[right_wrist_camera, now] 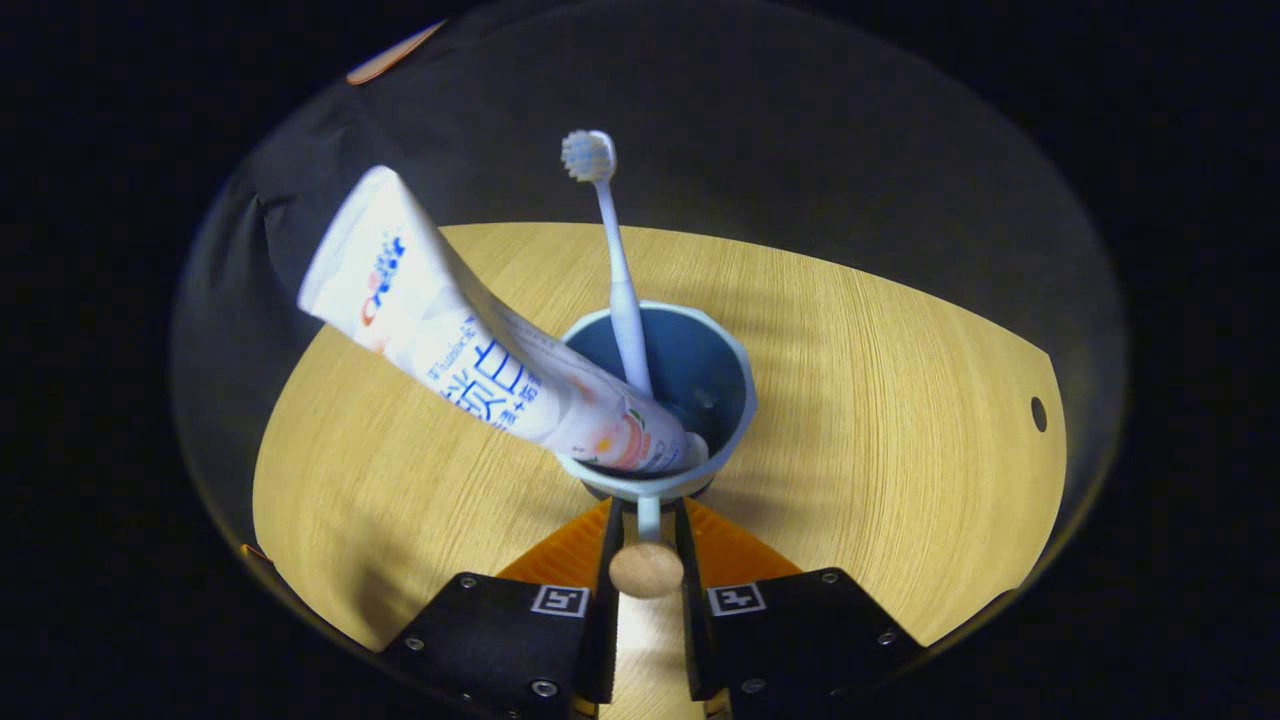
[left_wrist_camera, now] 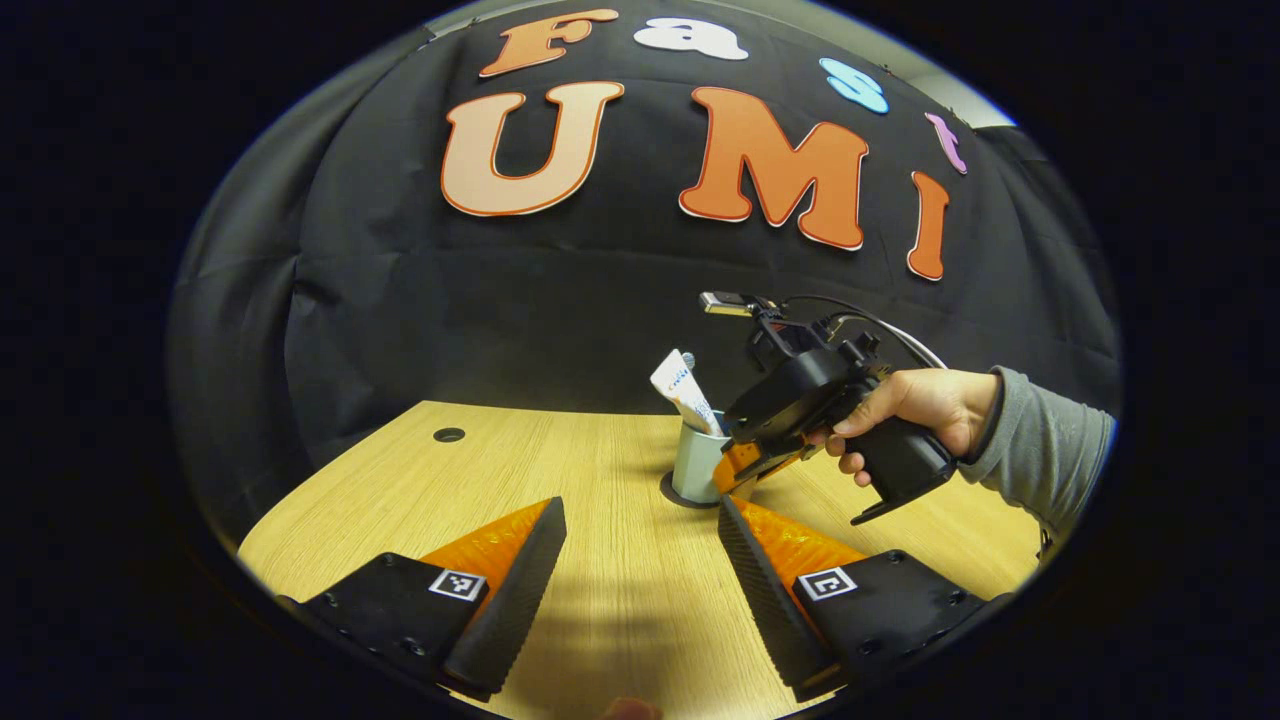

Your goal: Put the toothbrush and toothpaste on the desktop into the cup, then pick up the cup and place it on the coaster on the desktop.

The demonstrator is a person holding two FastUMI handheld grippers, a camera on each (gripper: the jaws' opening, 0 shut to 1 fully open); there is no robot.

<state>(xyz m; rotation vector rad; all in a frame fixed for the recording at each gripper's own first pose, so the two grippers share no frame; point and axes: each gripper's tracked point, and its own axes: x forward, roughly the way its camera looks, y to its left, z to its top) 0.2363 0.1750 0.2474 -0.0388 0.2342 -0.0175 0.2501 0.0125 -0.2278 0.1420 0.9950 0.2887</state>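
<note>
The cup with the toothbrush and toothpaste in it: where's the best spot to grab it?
By its handle, from the side. The handle sticks out sideways below the rim of the cup, and the right hand-held gripper is closed on it there, clear of the leaning toothpaste and the toothbrush.

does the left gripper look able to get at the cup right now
Probably not cleanly: the left gripper is open with bare desktop ahead, but the right gripper already holds the cup by its handle, crowding that side.

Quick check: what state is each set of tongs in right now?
Left tongs: open, holding nothing, above the desktop.
Right tongs: closed on the cup's handle; toothbrush and toothpaste are in the cup.
</note>
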